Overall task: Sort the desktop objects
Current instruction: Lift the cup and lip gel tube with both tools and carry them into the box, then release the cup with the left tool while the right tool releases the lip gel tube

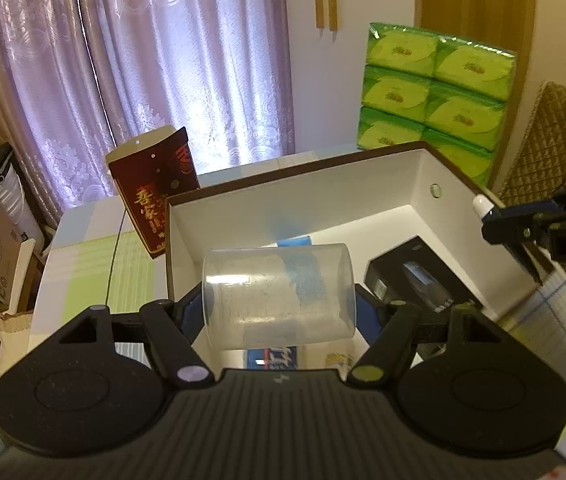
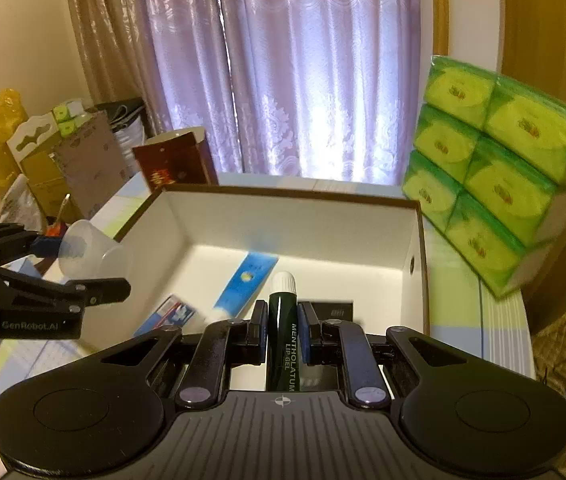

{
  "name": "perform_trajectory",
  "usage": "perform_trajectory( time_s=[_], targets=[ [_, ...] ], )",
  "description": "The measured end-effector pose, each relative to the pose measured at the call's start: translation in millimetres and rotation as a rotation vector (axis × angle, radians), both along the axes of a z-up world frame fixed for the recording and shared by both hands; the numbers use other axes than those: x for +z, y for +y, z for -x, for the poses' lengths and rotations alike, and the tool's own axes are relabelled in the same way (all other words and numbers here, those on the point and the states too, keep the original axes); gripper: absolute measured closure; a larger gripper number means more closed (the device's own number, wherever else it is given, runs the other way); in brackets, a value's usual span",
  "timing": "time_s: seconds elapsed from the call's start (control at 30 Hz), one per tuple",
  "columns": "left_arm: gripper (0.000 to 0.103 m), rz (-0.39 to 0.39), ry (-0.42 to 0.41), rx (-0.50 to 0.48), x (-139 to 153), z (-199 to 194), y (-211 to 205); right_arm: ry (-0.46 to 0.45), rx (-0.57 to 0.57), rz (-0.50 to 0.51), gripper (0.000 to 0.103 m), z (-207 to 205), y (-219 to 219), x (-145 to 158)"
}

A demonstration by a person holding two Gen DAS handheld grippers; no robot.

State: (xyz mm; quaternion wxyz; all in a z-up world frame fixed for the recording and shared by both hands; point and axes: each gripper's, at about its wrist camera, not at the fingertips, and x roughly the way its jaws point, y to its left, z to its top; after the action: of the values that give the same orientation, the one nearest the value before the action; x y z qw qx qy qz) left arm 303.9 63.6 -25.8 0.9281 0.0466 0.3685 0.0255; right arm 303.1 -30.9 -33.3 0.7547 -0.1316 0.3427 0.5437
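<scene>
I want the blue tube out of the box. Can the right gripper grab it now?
Probably not yet. The right gripper is already shut on the lip gel stick, so its jaws are full. The blue tube lies uncovered in the open box, so the way looks free once the stick is dropped.

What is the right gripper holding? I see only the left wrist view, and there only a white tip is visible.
Observer: A dark green lip gel tube with its white cap pointing forward. The right gripper is shut on it, above the near side of the box.
Operator: And what is the blue thing behind my cup?
Observer: A blue tube, lying flat on the floor of the box, slanted toward the far wall.
</scene>
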Motion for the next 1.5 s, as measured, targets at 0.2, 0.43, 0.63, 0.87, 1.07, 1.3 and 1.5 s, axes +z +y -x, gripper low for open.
perform_trajectory(
  time_s=[0.2,0.43,0.63,0.87,1.07,1.3,1.5],
  targets=[
    [0.033,-0.038,0.038,0.003,-15,-38,10,-0.002,0.01,0.011,0.09,-29,32,-17],
    [0.033,-0.069,0.106,-0.009,-40,-80,20,-0.023,0.004,0.066,0.09,-58,60,-42],
    [0.033,-0.067,0.145,0.007,-59,-108,30,-0.051,-0.004,0.109,0.09,-77,75,-57],
    [0.033,-0.106,0.159,-0.001,-73,-124,31,-0.076,-0.004,0.138,0.09,-87,83,-67],
    [0.033,-0.136,0.165,-0.006,-81,-135,28,-0.093,0.012,0.151,0.09,-87,86,-73],
    [0.034,-0.155,0.162,-0.018,-82,-138,27,-0.101,0.008,0.154,0.09,-91,87,-73],
    [0.034,-0.136,0.159,-0.006,-79,-137,30,-0.123,0.008,0.163,0.09,-92,88,-75]
  ],
)
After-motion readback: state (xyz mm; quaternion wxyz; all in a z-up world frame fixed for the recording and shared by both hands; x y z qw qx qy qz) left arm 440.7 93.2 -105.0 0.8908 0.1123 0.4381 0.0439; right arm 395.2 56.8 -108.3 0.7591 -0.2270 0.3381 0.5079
